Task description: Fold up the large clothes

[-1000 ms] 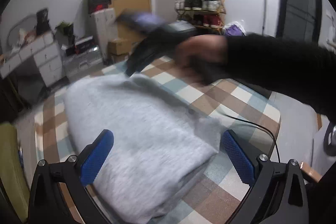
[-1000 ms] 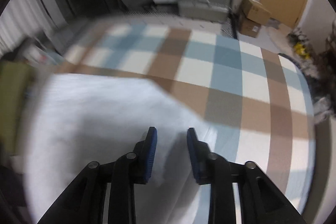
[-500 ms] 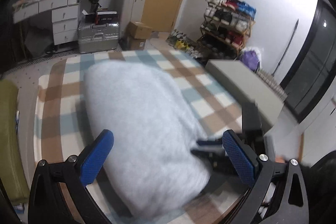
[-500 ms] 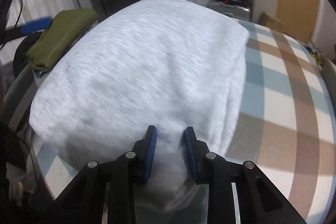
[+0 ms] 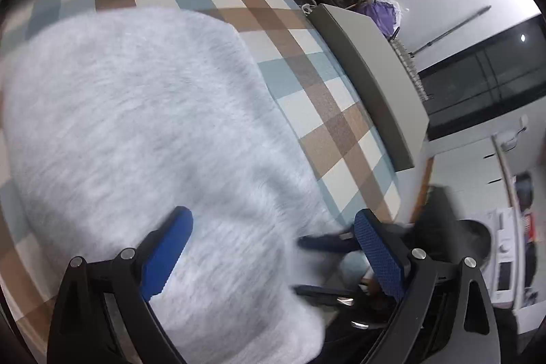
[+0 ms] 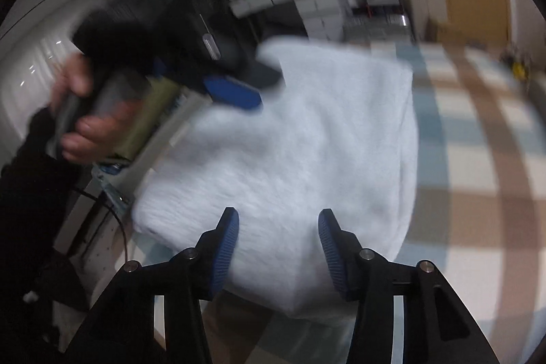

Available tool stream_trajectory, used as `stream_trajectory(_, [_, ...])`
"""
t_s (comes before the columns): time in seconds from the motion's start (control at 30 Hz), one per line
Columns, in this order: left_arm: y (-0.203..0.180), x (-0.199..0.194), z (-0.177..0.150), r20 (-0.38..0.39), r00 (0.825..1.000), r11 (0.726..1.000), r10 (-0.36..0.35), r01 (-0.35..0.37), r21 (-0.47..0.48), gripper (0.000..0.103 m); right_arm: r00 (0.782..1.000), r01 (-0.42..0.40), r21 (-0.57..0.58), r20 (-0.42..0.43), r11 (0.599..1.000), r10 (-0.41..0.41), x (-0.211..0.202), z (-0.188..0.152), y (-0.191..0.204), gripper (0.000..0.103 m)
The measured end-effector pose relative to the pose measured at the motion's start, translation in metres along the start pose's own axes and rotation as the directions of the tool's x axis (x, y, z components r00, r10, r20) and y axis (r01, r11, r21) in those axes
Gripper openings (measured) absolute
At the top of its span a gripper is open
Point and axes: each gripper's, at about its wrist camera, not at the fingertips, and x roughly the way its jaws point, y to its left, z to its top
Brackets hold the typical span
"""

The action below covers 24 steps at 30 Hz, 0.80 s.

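Folded light grey garment [image 5: 143,132] is lying on the checked mat [image 5: 327,98], near the mat's near edge. Left gripper [image 5: 273,251] is being held wide open above the garment's near end, jaws just closing slightly, nothing pinched. Right gripper [image 6: 278,244] is being held partly open, jaws just opening, garment between them, pads not pressing.

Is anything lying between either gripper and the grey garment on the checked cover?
Nothing visible does. The left gripper, wide open, and the right gripper, whose jaws have just been opening, both hang over the folded grey garment with only air between; nothing lies on the cloth.
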Motion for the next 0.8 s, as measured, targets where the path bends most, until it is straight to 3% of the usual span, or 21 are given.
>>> stream_trajectory(0.07, [0.009, 0.012, 0.004, -0.026, 1.000, 1.000, -0.009, 0.008, -0.021, 0.092, 0.999, -0.022, -0.005, 0.046, 1.000, 0.022, -0.001, -0.009, -0.001, 0.034])
stream_trajectory(0.2, [0.006, 0.025, 0.007, -0.037, 0.999, 1.000, 0.026, -0.026, 0.008, 0.092, 1.000, 0.014, -0.013, 0.020, 1.000, -0.013, -0.001, -0.002, 0.000, 0.023])
stream_trajectory(0.33, [-0.007, 0.033, 0.010, -0.061, 0.995, 0.997, 0.077, -0.075, 0.033, 0.092, 1.000, 0.021, -0.036, 0.013, 0.999, -0.021, -0.012, -0.002, 0.013, 0.023])
stream_trajectory(0.37, [-0.009, 0.027, 0.013, -0.074, 0.995, 0.997, 0.071, -0.069, 0.033, 0.092, 1.000, 0.025, -0.043, 0.015, 0.999, -0.025, -0.015, -0.003, 0.017, 0.023])
stream_trajectory(0.43, [-0.020, 0.000, 0.007, -0.019, 0.998, 0.998, 0.056, -0.056, -0.001, 0.086, 1.000, 0.015, -0.019, 0.023, 1.000, -0.015, -0.021, -0.005, 0.020, 0.023])
stream_trajectory(0.47, [-0.027, -0.015, 0.001, 0.025, 0.998, 0.999, 0.050, -0.050, 0.009, 0.086, 1.000, 0.000, 0.003, 0.030, 1.000, 0.000, -0.022, -0.006, 0.019, 0.023])
stream_trajectory(0.53, [-0.047, -0.045, -0.026, 0.125, 0.988, 0.991, 0.095, -0.106, 0.081, 0.086, 0.999, -0.035, 0.044, 0.040, 0.998, 0.033, -0.014, -0.005, 0.009, 0.023])
stream_trajectory(0.6, [-0.054, -0.057, -0.056, 0.171, 0.979, 0.984, 0.108, -0.130, 0.123, 0.087, 0.998, -0.059, 0.077, 0.041, 0.995, 0.056, -0.012, -0.005, 0.003, 0.022])
stream_trajectory(0.63, [-0.053, -0.058, -0.079, 0.187, 0.973, 0.983, 0.137, -0.157, 0.097, 0.087, 0.998, -0.063, 0.089, 0.034, 0.994, 0.060, -0.005, -0.005, -0.004, 0.022])
stream_trajectory(0.7, [-0.042, -0.052, -0.107, 0.193, 0.970, 0.986, 0.151, -0.161, 0.034, 0.087, 0.998, -0.058, 0.084, 0.020, 0.995, 0.056, -0.013, 0.000, 0.005, 0.009])
stream_trajectory(0.8, [-0.026, -0.045, -0.138, 0.251, 0.939, 0.972, 0.235, -0.230, -0.049, 0.087, 0.991, -0.106, 0.023, 0.082, 0.994, 0.103, -0.029, 0.012, 0.016, 0.007])
